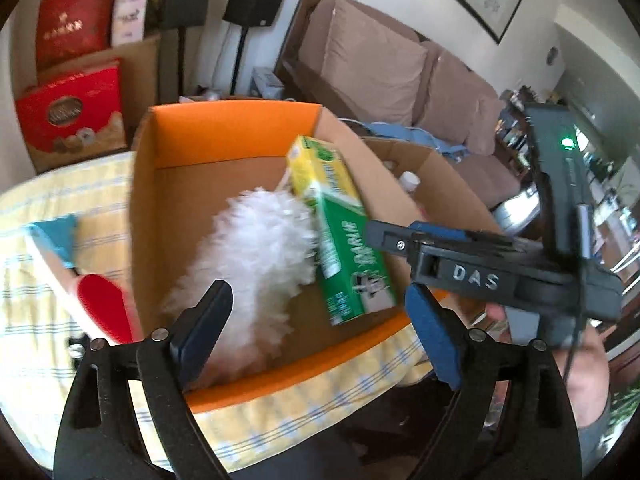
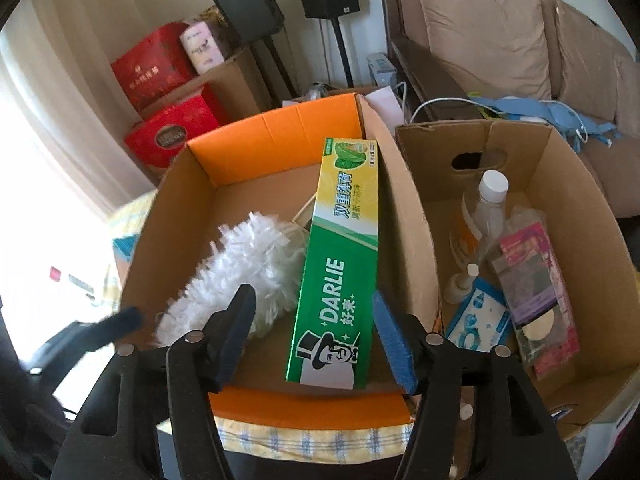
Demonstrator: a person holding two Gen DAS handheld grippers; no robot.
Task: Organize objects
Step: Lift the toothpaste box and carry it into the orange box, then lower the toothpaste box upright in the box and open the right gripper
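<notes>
Here, both grippers poised over the orange-flapped carton (image 2: 280, 136), jaws of each spread apart and holding nothing. Right gripper (image 2: 314, 338) set above the near end of the toothpaste box (image 2: 340, 276), which lies flat on the carton floor, long axis running away from the jaws, near end framed between the two pads, far end leaning toward the right-hand wall. Judged light, stiff and smooth-faced: thin printed card, liable to dent under hard squeeze and to slide on glossy faces; best taken across the narrow width near the middle of its length, pads on the two long edges, moderate pressure. White fluffy duster (image 2: 248, 268) to the left of the box and touching it, head reaching beneath the left pad of the right gripper; judged very light, soft and compressible, offering no firm purchase in the fibres; a pale stick showing beyond its far end may be the handle and would be the better hold, though mostly hidden. Left gripper (image 1: 316, 328) likewise over the near edge of the same carton (image 1: 224, 132), duster (image 1: 256, 248) ahead between its jaws, toothpaste box (image 1: 340, 232) ahead toward the right pad. Second carton (image 2: 520, 140) to the right of the right gripper, holding a clear bottle (image 2: 486, 208) and assorted packets. Red brush (image 1: 106, 308) left of the left jaws, outside the carton on the checked cloth (image 1: 48, 320) of the worktop.
</notes>
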